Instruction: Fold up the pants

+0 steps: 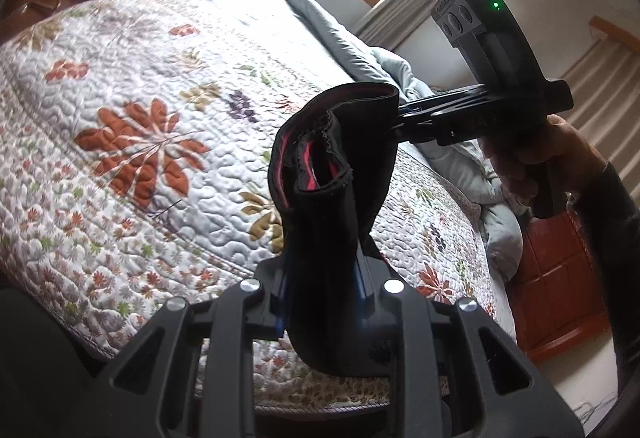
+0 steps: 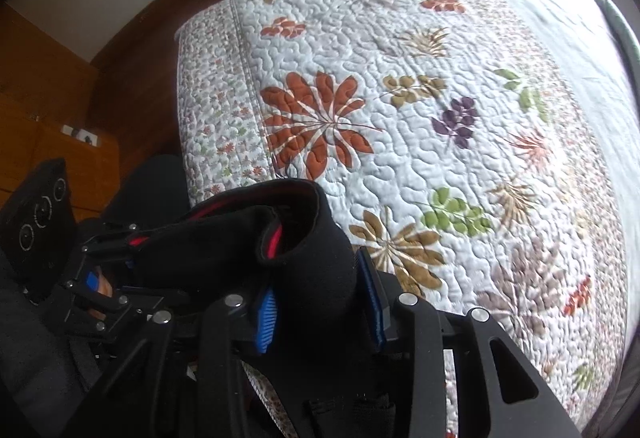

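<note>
My left claw (image 1: 326, 278) and right claw (image 2: 320, 302) grasp the pants (image 1: 332, 166) above the bed (image 1: 140, 118); folding seems unfinished.

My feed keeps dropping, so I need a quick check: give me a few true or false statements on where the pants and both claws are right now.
1. Both claws grip the black pants. True: the left claw and the right claw are each shut on the fabric.
2. The pants lie flat on the quilt. False: they are held up above it.
3. The pants show red inside. True.
4. The quilt is plain white. False: it has a leaf pattern.
5. The right claw is empty. False: it clamps the pants.
</note>
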